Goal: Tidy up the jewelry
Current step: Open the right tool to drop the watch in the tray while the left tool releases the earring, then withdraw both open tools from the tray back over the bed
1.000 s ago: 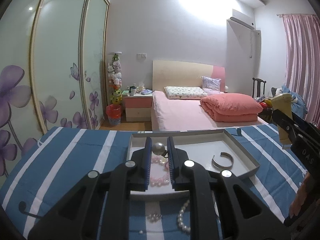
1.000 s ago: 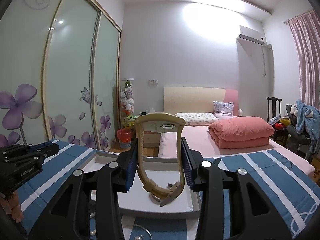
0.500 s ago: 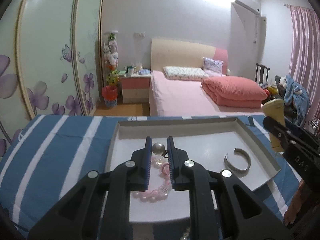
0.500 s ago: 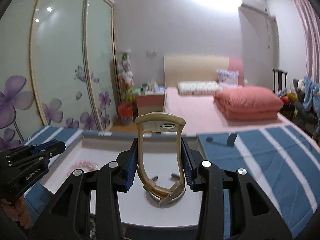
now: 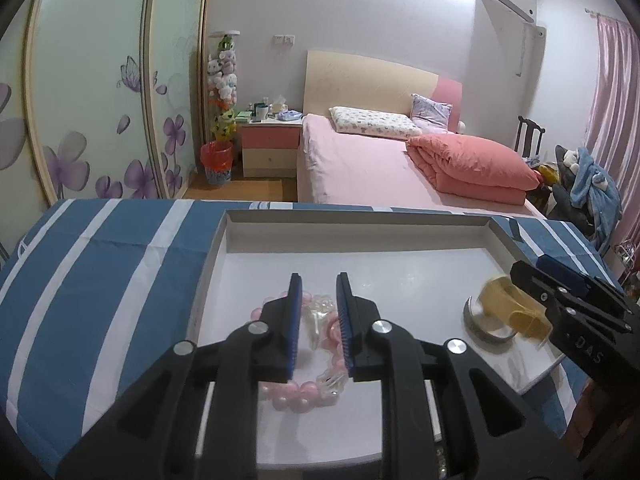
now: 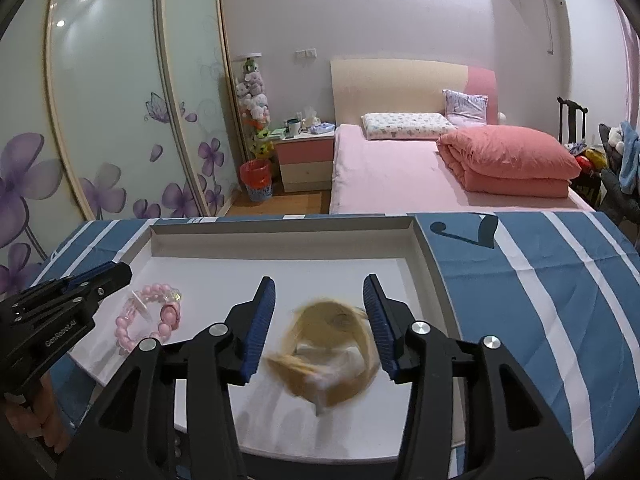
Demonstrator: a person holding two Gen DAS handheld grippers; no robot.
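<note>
White tray (image 5: 400, 236) on blue-striped cloth (image 5: 100, 280); pink bed (image 6: 400, 168) far. Both grippers opening, released: left gripper (image 5: 318, 320) over pink bracelet (image 5: 296, 392), right gripper (image 6: 320, 320) over blurred yellow watch (image 6: 332, 352).

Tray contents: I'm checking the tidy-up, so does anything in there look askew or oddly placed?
Yes. The yellow watch, blurred, lies partly on top of the silver bangle at the tray's right side, between the opening right hand-held gripper. The pink bead bracelet lies apart on the left.
</note>
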